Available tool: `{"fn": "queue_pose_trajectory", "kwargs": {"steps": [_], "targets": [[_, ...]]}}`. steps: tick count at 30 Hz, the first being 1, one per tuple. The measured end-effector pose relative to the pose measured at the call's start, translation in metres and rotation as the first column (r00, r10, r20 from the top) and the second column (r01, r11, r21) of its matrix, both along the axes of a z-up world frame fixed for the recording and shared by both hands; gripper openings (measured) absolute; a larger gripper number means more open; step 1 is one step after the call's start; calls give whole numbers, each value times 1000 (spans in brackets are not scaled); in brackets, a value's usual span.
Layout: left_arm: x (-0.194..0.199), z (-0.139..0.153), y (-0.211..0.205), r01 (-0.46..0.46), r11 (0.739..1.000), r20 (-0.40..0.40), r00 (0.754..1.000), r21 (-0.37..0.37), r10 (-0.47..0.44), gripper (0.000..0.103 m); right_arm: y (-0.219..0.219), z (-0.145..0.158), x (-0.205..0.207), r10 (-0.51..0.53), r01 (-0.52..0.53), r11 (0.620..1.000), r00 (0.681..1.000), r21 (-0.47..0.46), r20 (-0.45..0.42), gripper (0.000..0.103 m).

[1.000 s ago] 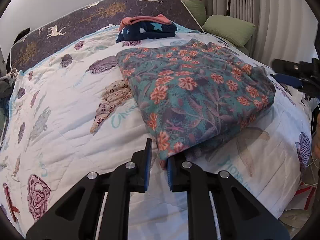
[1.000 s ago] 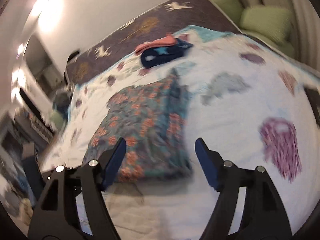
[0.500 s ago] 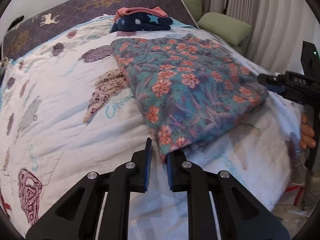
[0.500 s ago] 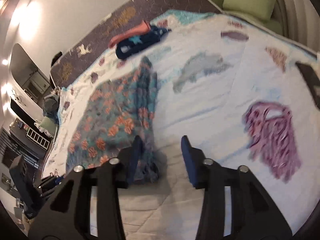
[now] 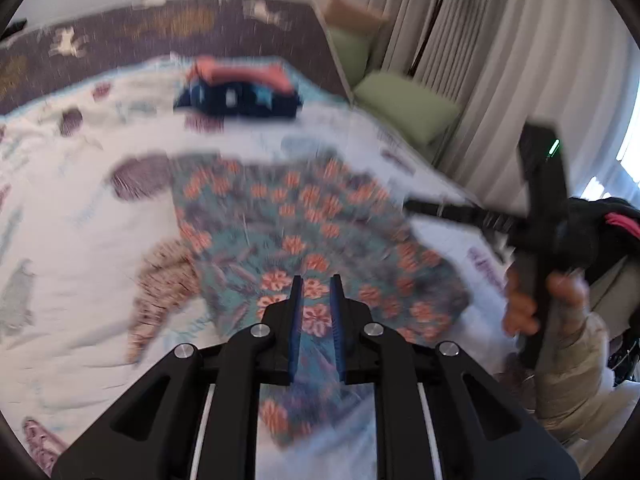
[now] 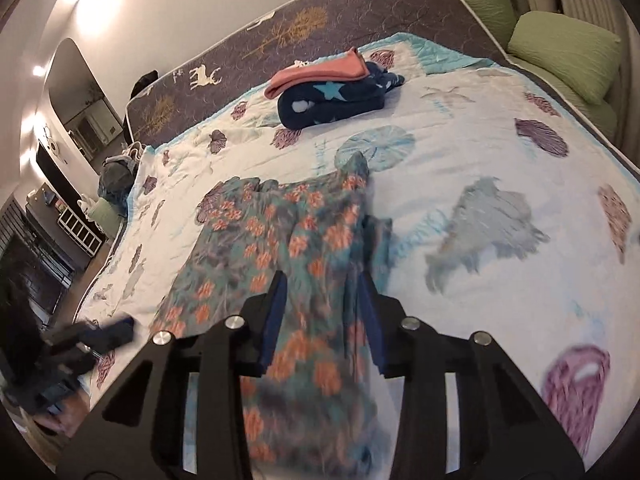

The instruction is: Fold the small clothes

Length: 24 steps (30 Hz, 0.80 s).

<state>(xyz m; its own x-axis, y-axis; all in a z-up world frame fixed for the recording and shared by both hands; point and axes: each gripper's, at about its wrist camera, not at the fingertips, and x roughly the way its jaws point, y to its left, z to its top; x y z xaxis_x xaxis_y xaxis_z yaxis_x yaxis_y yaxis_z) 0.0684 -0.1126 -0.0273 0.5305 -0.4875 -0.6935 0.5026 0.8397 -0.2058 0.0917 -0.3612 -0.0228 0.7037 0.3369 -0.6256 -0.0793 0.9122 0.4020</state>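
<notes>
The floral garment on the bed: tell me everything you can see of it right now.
The floral garment is thin teal fabric printed with orange flowers, lying rumpled and partly folded on the white shell-print quilt. Its near edge is lifted: the left gripper is shut on one corner, and the right gripper, whose jaws have just been closing, has fabric bunched between its pads. The far part rests on the quilt.

Quilted bed (image 6: 500, 168), green cushions (image 6: 564, 54), curtains (image 5: 492, 64)

Open quilt (image 6: 500, 168) right of the floral garment (image 6: 280, 240); folded pile (image 6: 332, 92) blocks the far end.
</notes>
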Motion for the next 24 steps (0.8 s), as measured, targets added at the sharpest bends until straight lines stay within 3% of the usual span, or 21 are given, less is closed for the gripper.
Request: {"fn": "queue_pose_trajectory", "kwargs": {"steps": [4, 7, 11, 15, 16, 18, 19, 22, 23, 24], "targets": [[11, -32, -8, 5, 1000, -49, 999, 17, -4, 15, -3, -9, 32, 2, -2, 1000, 999, 1, -36, 38], [10, -35, -5, 15, 1000, -33, 999, -6, -15, 16, -3, -18, 54, 38, -37, 999, 997, 26, -70, 3], [15, -38, -1, 20, 999, -51, 998, -42, -23, 16, -10, -18, 57, -11, 10, 1000, 998, -13, -66, 3], [13, -39, -2, 32, 999, -41, 999, -37, -34, 16, -27, -44, 66, -23, 31, 998, 991, 63, -129, 4], [12, -38, -1, 34, 999, -39, 999, -35, -36, 16, -30, -44, 66, -17, 28, 996, 992, 85, -126, 5], [12, -36, 0, 35, 999, -37, 999, -39, -37, 16, -36, -33, 63, -32, 40, 996, 994, 85, -103, 22], [12, -35, 2, 36, 999, -37, 999, -41, -38, 17, -38, -26, 62, -47, 53, 997, 995, 64, -83, 36], [10, -23, 4, 44, 998, -40, 998, -41, -45, 22, -39, -5, 71, -29, 29, 999, 999, 18, -40, 46], [11, -15, 5, 37, 999, -15, 999, -28, -37, 31, -37, 1, 79, -1, 2, 1000, 999, 22, -35, 49], [12, -9, 6, 25, 1000, 17, 1000, -17, -25, 46, -36, 3, 85, 14, -13, 1000, 999, 22, -35, 51]]}}
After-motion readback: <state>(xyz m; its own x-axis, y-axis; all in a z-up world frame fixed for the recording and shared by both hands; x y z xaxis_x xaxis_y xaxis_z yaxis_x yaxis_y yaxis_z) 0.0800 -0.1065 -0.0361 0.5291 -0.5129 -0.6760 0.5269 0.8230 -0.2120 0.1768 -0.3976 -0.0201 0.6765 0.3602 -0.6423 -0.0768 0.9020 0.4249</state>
